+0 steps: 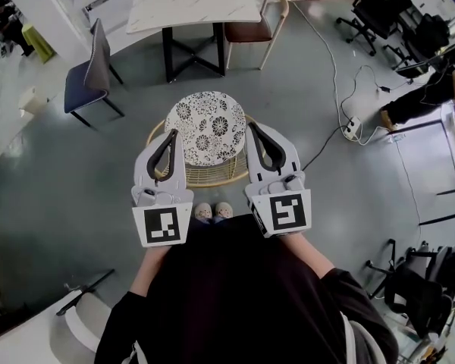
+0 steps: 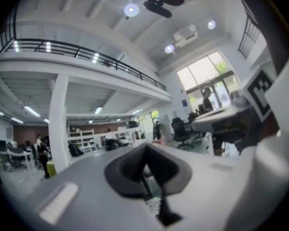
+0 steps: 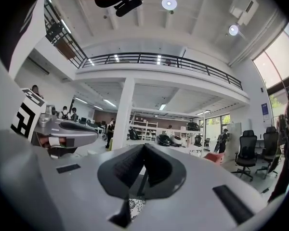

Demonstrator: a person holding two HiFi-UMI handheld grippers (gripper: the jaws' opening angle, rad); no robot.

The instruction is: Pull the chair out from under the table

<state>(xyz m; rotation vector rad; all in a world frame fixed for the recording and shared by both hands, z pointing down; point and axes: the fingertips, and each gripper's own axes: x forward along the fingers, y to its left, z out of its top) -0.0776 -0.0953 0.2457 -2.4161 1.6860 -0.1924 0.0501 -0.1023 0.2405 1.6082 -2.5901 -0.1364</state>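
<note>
The left gripper (image 1: 171, 135) and the right gripper (image 1: 252, 127) are hovering closed and empty, pointing level, while the chair (image 1: 208, 120) is standing directly below and between them, equally near both, already well apart from the table (image 1: 189, 2) beyond.

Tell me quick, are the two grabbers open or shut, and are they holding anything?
Left gripper: shut, jaws together, holding nothing.
Right gripper: shut, jaws together, holding nothing.
</note>
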